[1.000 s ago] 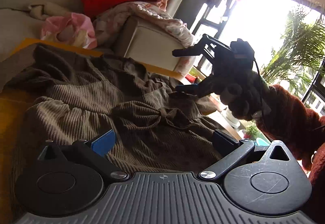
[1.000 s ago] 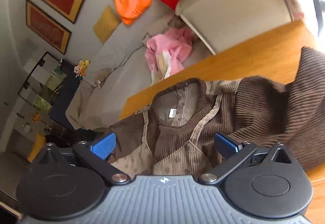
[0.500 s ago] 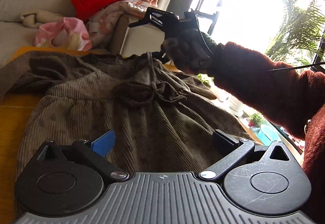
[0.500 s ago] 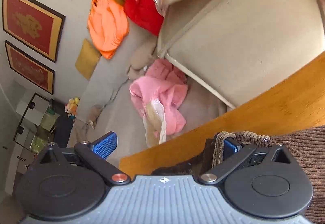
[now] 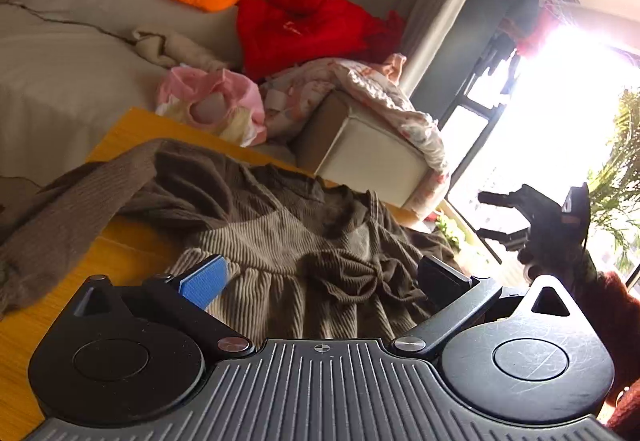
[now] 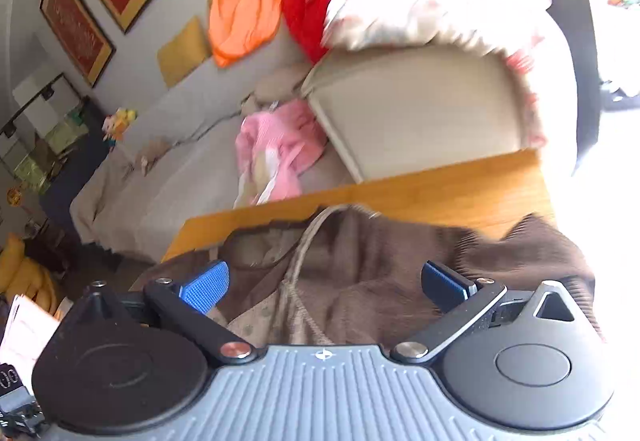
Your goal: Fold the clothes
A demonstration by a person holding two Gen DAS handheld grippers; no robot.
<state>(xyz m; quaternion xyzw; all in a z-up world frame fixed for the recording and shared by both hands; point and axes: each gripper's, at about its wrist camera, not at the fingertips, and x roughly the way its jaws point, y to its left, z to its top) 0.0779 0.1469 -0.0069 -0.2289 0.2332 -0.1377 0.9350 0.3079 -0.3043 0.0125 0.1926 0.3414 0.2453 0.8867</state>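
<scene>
Our left claw [image 5: 320, 277] and right claw [image 6: 324, 283] both released, nothing gripped, hovering over the brown corduroy garment [image 5: 280, 241]. Garment lies crumpled on the wooden counter [image 6: 440, 193]; pink clothing [image 5: 212, 105] on the sofa beyond the garment.

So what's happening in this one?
A person with a gripper in each hand is working on a brown ribbed garment spread, rumpled and unfolded, on a wooden table. The left gripper hovers open over its skirt part, holding nothing. The right gripper is open too, above the neckline end. No fold is made yet. More clothes lie on the sofa behind.
</scene>
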